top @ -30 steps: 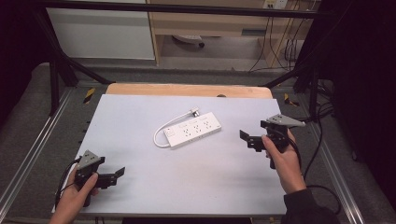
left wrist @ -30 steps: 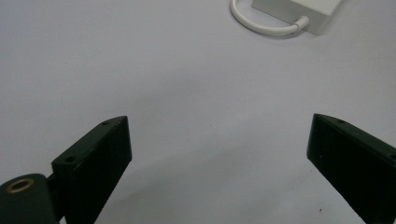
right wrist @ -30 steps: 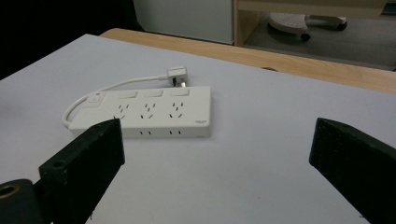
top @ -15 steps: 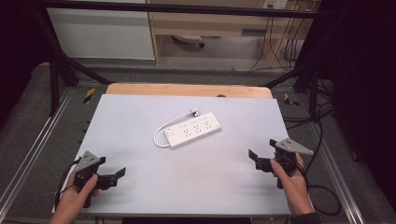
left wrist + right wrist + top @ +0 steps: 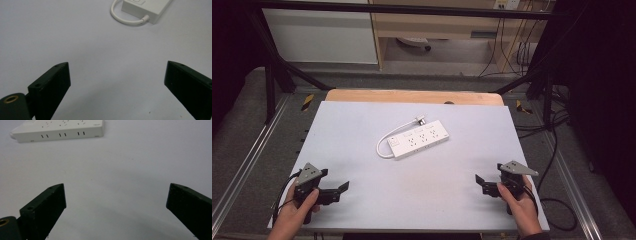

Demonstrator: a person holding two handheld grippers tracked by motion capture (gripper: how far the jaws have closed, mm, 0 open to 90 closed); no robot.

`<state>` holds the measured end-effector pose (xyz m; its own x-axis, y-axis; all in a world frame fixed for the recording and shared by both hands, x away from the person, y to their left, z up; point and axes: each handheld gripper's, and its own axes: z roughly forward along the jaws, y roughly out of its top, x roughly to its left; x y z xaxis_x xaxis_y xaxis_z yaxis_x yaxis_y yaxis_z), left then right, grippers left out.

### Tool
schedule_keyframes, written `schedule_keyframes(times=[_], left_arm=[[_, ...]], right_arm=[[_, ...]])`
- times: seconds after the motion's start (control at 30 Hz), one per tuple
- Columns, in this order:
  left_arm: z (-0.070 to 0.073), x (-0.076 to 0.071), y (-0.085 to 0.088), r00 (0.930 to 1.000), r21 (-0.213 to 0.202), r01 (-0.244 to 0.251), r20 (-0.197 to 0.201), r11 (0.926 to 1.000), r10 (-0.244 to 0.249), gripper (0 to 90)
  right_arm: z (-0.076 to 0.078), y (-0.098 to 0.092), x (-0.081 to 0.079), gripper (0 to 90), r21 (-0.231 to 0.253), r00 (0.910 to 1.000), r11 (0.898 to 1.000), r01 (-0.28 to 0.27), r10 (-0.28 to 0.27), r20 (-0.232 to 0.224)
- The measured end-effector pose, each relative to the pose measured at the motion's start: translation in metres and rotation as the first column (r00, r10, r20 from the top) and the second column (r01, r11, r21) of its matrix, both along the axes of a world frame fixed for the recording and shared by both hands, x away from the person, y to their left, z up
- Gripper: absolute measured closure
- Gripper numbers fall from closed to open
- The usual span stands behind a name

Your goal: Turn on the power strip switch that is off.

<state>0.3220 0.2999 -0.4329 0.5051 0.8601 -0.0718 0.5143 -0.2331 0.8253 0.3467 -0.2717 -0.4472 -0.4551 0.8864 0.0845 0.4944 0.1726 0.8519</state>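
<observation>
Power strip: the white power strip [image 5: 419,142] lies flat near the middle of my desk [image 5: 362,125], a little toward the far edge, set at a slant, its socket face up.
Its cord: a short white cord [image 5: 384,142] loops out of the strip's left end and curls round behind it to the plug [image 5: 420,120], which rests just beside the strip's far long side.
High view: this one gives me the whole strip, the plug and both of my hands at once.
Left tongs view: here I get the strip's cord end [image 5: 146,8] and the bend of the cord [image 5: 125,20] at the top of the picture, with bare desk between them and my jaws.
Right tongs view: here I see the strip's long side wall [image 5: 58,131] with its rows of small slots, which the high view is too small to show.
Left tongs: my left tongs [image 5: 341,191] sit near the desk's front left corner, well apart from the strip, jaws spread wide with nothing between them.
Right tongs: my right tongs [image 5: 480,182] are near the front right corner, also well apart from the strip, jaws gaping and empty.
Open room: bare desk lies all round the strip, widest on its near side between my two hands.
Edges: both my hands are close to the front edge; behind the strip a wooden board [image 5: 412,96] shows beyond the desk's far edge.
</observation>
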Motion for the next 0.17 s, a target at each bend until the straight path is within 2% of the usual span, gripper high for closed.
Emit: schedule_keyframes(times=[0.17], left_arm=[[-0.0002,0.0009,-0.0003,1.0000,0.009,0.001,-0.002,1.0000,-0.001,6.9]], right_arm=[[-0.0049,0.0019,0.0006,3.4,-0.032,0.9998,0.999,0.008,-0.008,-0.019]])
